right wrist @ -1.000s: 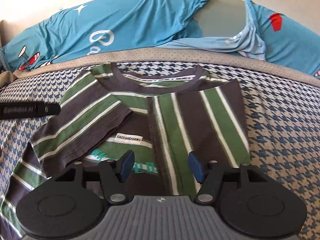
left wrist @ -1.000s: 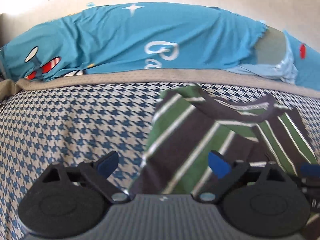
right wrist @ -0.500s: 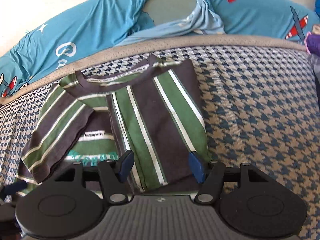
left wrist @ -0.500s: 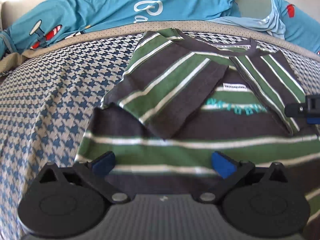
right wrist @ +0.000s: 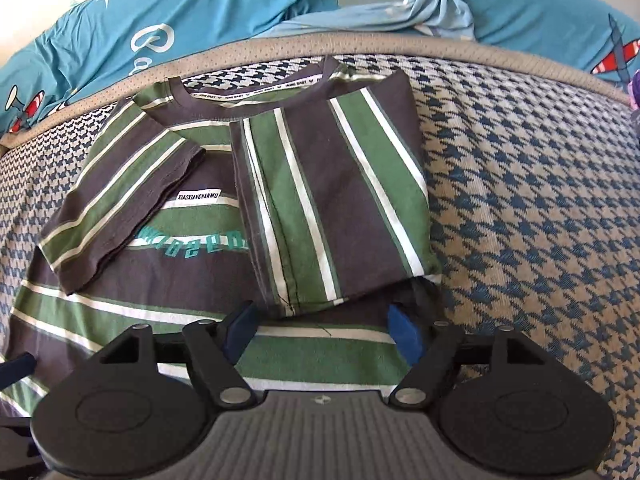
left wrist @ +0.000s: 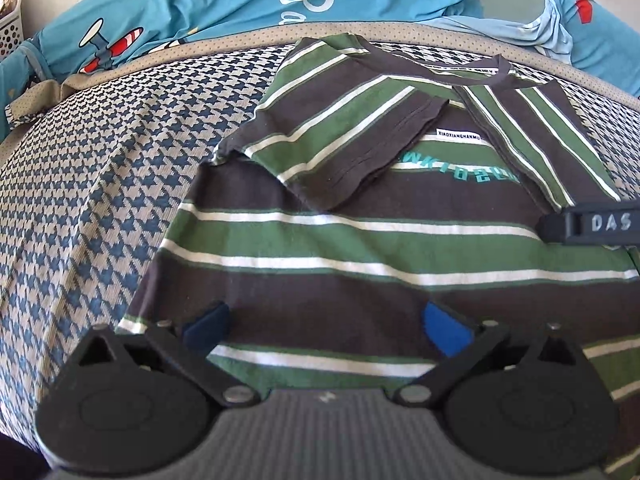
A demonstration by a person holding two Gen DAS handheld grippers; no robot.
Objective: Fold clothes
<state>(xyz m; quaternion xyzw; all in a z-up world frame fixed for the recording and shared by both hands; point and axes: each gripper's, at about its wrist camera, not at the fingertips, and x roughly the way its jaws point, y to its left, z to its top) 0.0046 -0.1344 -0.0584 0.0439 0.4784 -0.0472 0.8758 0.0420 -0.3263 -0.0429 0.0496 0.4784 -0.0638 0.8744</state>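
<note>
A brown, green and white striped T-shirt (left wrist: pixel 360 240) lies flat on the bed, neck away from me. Its left sleeve and its right side panel (right wrist: pixel 332 200) are folded in over the chest. My left gripper (left wrist: pixel 326 326) hangs wide open over the shirt's lower left part, near the hem, with nothing pinched. My right gripper (right wrist: pixel 322 332) is over the lower right part, just below the folded panel. Its jaws are opening, and the cloth lies under them, not squeezed by the pads. One right gripper finger (left wrist: pixel 592 224) shows at the edge of the left wrist view.
The shirt rests on a blue and beige houndstooth cover (right wrist: pixel 540 200). A grey mesh band (left wrist: pixel 240 36) borders it at the far side. Behind that lies a crumpled blue cartoon quilt (left wrist: pixel 200 8). A white basket (left wrist: pixel 8 28) stands at far left.
My left gripper has drawn back from the folded left sleeve toward the hem. The right gripper has shifted to the shirt's lower right, and its jaws have spread wider.
</note>
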